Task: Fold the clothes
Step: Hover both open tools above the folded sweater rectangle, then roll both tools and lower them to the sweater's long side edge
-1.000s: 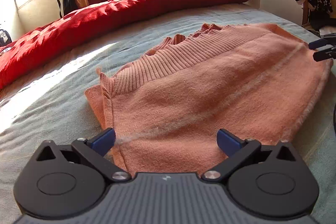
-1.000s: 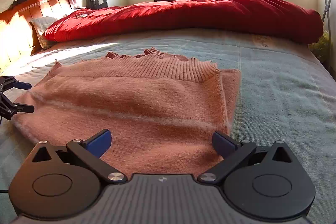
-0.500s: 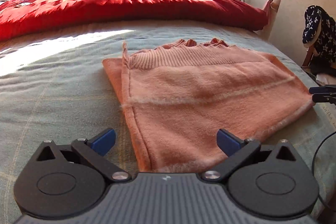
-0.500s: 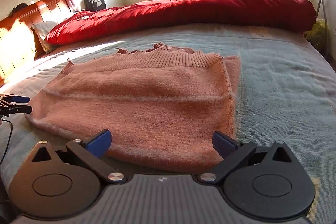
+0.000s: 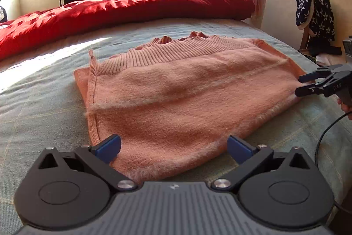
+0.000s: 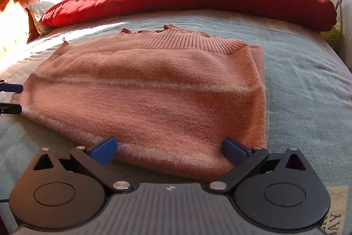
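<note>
While both hand-held grippers, left (image 5: 173,145) and right (image 6: 169,150), hover wide open and empty, a soft, fuzzy pink sweater (image 5: 187,94) lies folded flat on the bed (image 5: 39,107); likely light and floppy, best pinched at its near corners.

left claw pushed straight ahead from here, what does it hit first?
Most likely the near hem of the pink sweater, which lies flat on the bed between the open fingers of the left claw. Whether it rides over or catches the hem is unclear; height is hard to judge.
</note>
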{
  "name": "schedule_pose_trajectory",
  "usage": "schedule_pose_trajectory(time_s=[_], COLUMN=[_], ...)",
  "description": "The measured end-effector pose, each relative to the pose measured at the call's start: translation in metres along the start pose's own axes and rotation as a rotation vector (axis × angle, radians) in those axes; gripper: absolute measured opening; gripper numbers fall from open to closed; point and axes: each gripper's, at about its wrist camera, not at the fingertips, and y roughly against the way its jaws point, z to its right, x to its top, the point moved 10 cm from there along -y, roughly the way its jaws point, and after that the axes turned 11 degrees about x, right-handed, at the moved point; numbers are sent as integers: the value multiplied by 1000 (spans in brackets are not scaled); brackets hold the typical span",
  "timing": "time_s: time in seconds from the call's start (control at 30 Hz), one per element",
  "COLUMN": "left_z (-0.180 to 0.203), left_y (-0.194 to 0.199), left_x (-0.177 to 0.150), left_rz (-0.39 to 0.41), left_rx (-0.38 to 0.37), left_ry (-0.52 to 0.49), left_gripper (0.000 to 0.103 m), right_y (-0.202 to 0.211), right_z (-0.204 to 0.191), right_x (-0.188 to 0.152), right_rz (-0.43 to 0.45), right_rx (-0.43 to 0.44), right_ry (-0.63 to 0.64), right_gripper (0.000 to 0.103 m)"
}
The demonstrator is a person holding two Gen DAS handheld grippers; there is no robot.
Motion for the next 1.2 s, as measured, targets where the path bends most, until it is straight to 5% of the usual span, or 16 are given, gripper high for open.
schedule_pose_trajectory(time_s=[0.17, 0.37, 0.5, 0.63, 0.73, 0.83, 1.07, 1.2], left_z=[11, 16, 26, 20, 16, 22, 65, 82], left_y=[8, 8, -4, -16, -21, -8, -2, -3], left_x=[-13, -7, 2, -8, -17, -13, -9, -16], left_rz=[-8, 12, 5, -45, -74, -29, 147, 185], left_rx=[11, -12, -16, 57, 113, 185, 528, 528], left_ry=[7, 47, 26, 3, -29, -184, -904, -1070], left_gripper=[102, 102, 102, 102, 102, 102, 102, 102], right_y=[35, 49, 40, 17, 23, 36, 33, 14], right_z=[42, 84, 60, 48, 36, 19, -43, -63], right_x=[16, 22, 32, 18, 9, 9, 7, -14], right_rz=[153, 229, 223, 122, 93, 43, -139, -248], right_rx=[-12, 122, 250, 212, 163, 42, -307, -352], right_ry=[-166, -377, -347, -299, -191, -21, 687, 964], right_gripper=[103, 103, 103, 103, 103, 103, 103, 103])
